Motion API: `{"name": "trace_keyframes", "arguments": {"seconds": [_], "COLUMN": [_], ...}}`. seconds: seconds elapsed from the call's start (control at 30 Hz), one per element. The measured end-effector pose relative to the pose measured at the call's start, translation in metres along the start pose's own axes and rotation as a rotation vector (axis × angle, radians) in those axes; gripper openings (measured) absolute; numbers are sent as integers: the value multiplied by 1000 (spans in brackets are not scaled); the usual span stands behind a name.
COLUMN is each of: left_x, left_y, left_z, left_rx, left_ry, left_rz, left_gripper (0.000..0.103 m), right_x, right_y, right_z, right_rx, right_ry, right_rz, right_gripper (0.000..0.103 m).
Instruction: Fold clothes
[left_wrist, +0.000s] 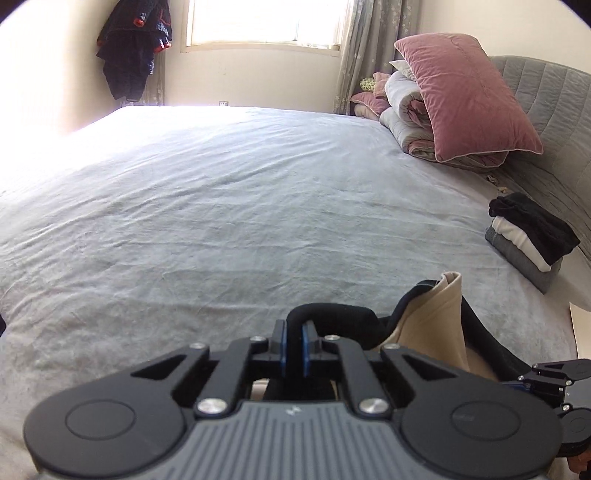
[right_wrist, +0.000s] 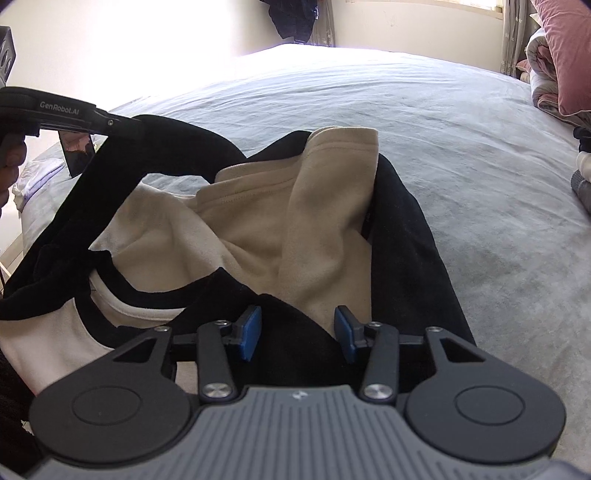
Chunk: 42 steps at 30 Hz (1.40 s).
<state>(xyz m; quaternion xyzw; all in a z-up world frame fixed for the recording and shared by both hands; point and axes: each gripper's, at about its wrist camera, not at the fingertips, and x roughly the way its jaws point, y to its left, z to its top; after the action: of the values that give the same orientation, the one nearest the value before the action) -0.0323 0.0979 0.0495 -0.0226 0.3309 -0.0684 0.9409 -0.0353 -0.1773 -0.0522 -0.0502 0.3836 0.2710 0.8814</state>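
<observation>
Garment is being lifted for spreading on the bed; left gripper jaws are clamped on black trim, right gripper jaws are held half-wide; a second grip is needed next.

Matt fleecy garment, seemingly velvet pillow

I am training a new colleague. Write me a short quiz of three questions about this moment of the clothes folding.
1. True or false: the left gripper is shut on black fabric of the black and beige garment.
2. Which colour lies on top of the folded pile near the headboard? A) black B) white C) grey
3. Fill in: the right gripper has its blue pads ____ above the garment, pinching nothing.

Key: 1 true; 2 A; 3 apart (open).
</observation>
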Motion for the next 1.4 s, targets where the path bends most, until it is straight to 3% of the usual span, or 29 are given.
{"name": "trace_keyframes", "arguments": {"seconds": [0.13, 0.27, 0.43, 0.57, 0.67, 0.73, 0.77, 0.87, 0.9, 1.07, 1.2, 1.4], "left_x": [-34, -53, -65, -54, -45, -47, -50, -64, -70, -84, -68, -33], "left_y": [27, 60, 107, 137, 147, 145, 142, 128, 122, 87, 57, 42], "left_z": [10, 5, -20, -44, -61, -69, -71, -66, -64, -57, -67, -93], "left_rx": [-17, -48, -117, -130, -129, -106, -92, -58, -48, 39, 156, 278], "left_ry": [-47, -23, 83, 251, 366, 396, 393, 343, 322, 223, 219, 279], "left_rz": [81, 202, 330, 424, 436, 435, 433, 389, 364, 115, -121, -232], "left_gripper": [8, 8, 8, 9, 14, 15, 21, 41, 42, 60, 62, 62], "right_x": [-1, -2, -4, -7, -8, -10, -11, -13, -14, -15, -15, -12], "right_y": [0, -1, -2, -5, -8, -10, -10, -11, -11, -10, -10, -5], "right_z": [-2, 1, 3, 4, 3, 1, 1, -1, -1, -1, -2, -7], "right_rx": [-14, -15, -15, -9, 1, 5, 8, 7, 5, -8, 2, -32], "right_ry": [-1, 4, 10, 12, 14, 17, 18, 20, 20, 19, 20, 39], "right_rz": [-4, -7, -18, -27, -33, -33, -33, -30, -29, -21, -20, -12], "right_gripper": [45, 45, 45, 45, 45, 45, 45, 45, 45, 45, 45, 43]}}
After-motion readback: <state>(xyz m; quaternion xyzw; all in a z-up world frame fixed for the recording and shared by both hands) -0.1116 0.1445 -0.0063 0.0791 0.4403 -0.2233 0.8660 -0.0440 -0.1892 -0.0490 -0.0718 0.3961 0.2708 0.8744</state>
